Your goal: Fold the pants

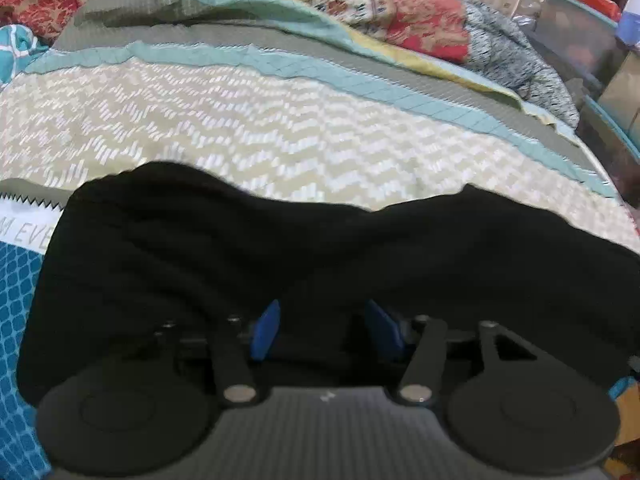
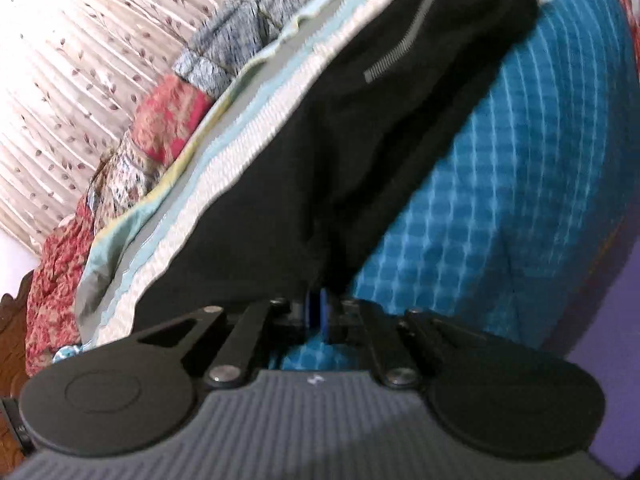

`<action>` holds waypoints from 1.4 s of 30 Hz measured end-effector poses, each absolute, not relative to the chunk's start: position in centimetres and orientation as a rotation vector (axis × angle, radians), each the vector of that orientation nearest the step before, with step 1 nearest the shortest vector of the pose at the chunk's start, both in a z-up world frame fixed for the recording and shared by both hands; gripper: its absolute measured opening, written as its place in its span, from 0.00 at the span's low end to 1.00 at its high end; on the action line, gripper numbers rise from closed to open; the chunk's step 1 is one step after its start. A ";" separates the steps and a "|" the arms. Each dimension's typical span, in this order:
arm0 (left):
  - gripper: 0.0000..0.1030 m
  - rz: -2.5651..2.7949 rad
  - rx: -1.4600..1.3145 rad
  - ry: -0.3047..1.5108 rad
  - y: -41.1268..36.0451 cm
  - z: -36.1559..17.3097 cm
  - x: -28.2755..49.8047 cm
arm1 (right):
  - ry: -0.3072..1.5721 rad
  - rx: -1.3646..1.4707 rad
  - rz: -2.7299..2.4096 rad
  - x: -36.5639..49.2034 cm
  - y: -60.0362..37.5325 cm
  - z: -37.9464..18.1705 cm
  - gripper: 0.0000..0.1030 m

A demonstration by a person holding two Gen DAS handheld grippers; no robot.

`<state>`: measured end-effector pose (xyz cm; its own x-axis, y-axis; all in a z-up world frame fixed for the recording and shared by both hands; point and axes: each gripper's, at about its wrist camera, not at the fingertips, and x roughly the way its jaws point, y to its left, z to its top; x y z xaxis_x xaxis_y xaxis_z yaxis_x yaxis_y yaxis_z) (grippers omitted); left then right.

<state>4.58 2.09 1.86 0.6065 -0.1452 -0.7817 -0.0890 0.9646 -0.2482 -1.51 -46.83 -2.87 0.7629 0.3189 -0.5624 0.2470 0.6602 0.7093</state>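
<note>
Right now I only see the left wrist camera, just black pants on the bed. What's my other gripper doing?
Observer: The right gripper is closed almost all the way, and the edge of the pants runs right into it, so it looks pinched.
Operator: Do the pants have a zipper? I can't find one.
Observer: Yes, a gray zipper shows on the far part of them.
</note>
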 end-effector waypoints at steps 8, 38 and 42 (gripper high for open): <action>0.52 -0.162 -0.186 0.867 -2.8 4.3 4.2 | 0.530 0.999 -0.145 -4.2 -54.2 -1.8 0.32; 0.60 -0.223 -0.091 1.024 -8.2 0.1 5.9 | 0.354 0.983 -0.409 -3.4 -64.1 -1.8 0.41; 0.65 -0.226 -0.085 1.022 -8.6 0.1 5.8 | 0.348 0.989 -0.376 -2.1 -66.0 -1.3 0.46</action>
